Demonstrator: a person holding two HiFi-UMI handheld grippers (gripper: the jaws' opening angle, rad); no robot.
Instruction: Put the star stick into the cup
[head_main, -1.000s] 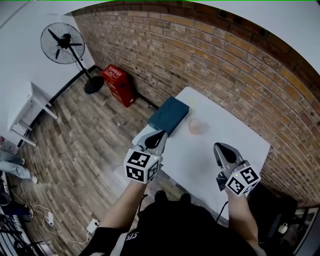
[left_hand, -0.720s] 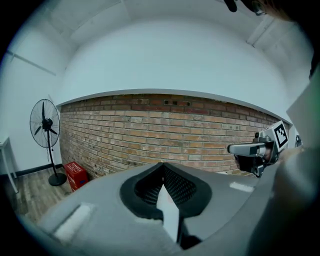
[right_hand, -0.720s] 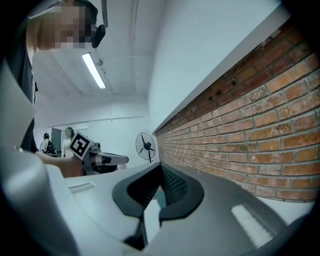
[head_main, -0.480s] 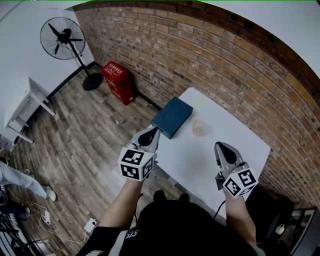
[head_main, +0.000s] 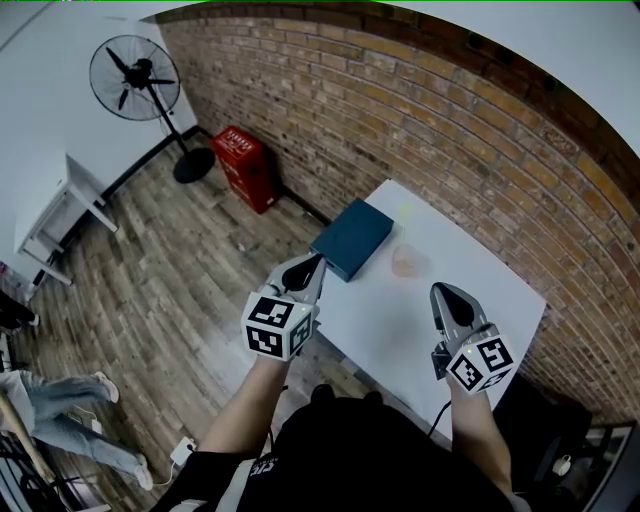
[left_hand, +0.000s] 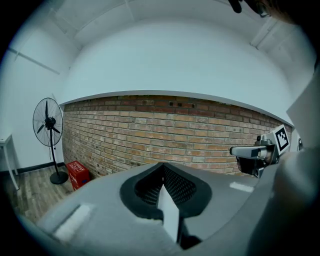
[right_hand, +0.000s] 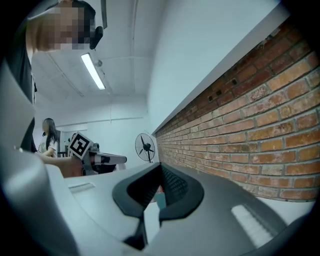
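On the white table (head_main: 480, 300) stands a pinkish clear cup (head_main: 406, 261). A faint pale yellow-green stick (head_main: 405, 212) shows just beyond it; whether it stands in the cup I cannot tell. My left gripper (head_main: 308, 268) hangs over the table's near left corner, next to a teal box (head_main: 350, 238), shut with nothing in it. My right gripper (head_main: 443, 294) is over the table's near side, a little to the right of the cup, also shut and empty. In the left gripper view the jaws (left_hand: 163, 170) meet against the brick wall. The right gripper view (right_hand: 160, 172) shows the same.
A brick wall (head_main: 450, 130) runs behind the table. On the wooden floor to the left are a red box (head_main: 248, 167), a standing fan (head_main: 142, 78) and a white side table (head_main: 45, 225). A person's legs (head_main: 60, 420) show at the lower left.
The left gripper has drawn back from the teal box's front edge towards the table corner. The right gripper has barely shifted. Both stay shut. The view has swung a little left.
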